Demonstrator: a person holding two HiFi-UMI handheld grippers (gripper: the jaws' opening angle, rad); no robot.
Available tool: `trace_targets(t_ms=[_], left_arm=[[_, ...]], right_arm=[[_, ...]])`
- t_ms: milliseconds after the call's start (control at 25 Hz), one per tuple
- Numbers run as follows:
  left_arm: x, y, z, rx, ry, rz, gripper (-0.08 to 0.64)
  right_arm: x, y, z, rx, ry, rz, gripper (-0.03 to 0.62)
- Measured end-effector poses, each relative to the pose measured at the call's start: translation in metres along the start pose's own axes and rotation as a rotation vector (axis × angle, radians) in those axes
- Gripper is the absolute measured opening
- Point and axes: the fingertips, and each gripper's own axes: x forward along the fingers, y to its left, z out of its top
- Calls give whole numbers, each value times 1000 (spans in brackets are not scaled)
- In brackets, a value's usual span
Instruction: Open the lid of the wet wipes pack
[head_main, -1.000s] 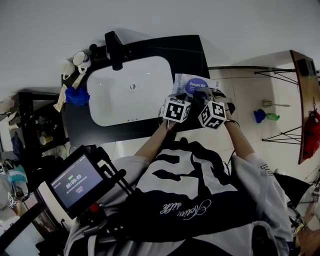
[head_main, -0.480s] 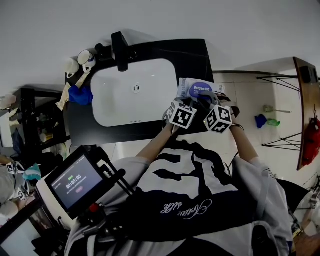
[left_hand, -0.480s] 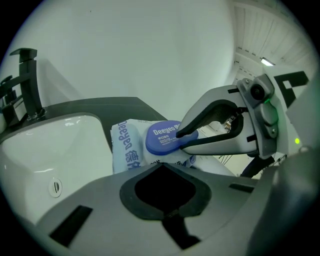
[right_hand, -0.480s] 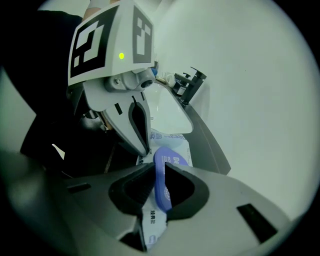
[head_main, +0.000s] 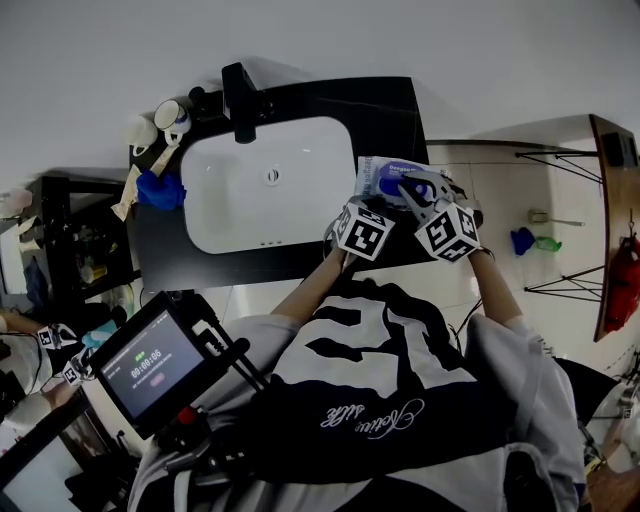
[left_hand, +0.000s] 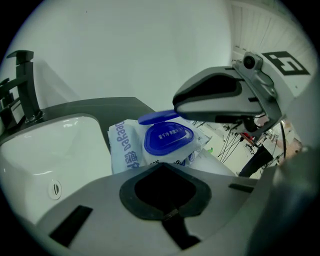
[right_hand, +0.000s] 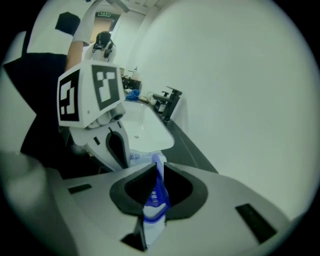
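The white wet wipes pack (head_main: 372, 172) (left_hand: 125, 147) lies on the dark counter (head_main: 390, 110) right of the sink. Its blue lid flap (left_hand: 159, 117) (right_hand: 159, 195) is raised off the oval blue base (left_hand: 168, 140). My right gripper (head_main: 408, 192) (right_hand: 156, 172) is shut on the flap's edge and reaches over the pack from the right (left_hand: 180, 106). My left gripper (head_main: 374, 204) (left_hand: 161, 166) is shut, its tip at the pack's near edge; whether it touches the pack is hidden. From the right gripper view the left gripper (right_hand: 118, 150) stands just behind the pack.
A white sink basin (head_main: 262, 185) (left_hand: 45, 155) with a black faucet (head_main: 237, 98) (right_hand: 167, 102) lies left of the pack. Cups (head_main: 170, 118) and a blue cloth (head_main: 158, 190) sit at the counter's far left. A tiled floor and metal rack (head_main: 560, 215) lie to the right.
The right gripper has shifted a little to the right and up, and the blue flap has come up off its base. The left gripper has stayed at the pack's near edge.
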Motion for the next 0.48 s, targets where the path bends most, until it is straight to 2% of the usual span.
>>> trace_targets(t_ms=[240, 360, 480], left_arm=[[0, 3, -3, -5, 0, -4, -2], [1, 4, -3, -7, 4, -4, -2], [0, 5, -2, -8, 6, -4, -2]], right_arm=[[12, -51, 10, 131, -48, -80, 34], [29, -74, 2, 194, -28, -95, 34], [50, -93, -11, 323, 12, -92, 34]])
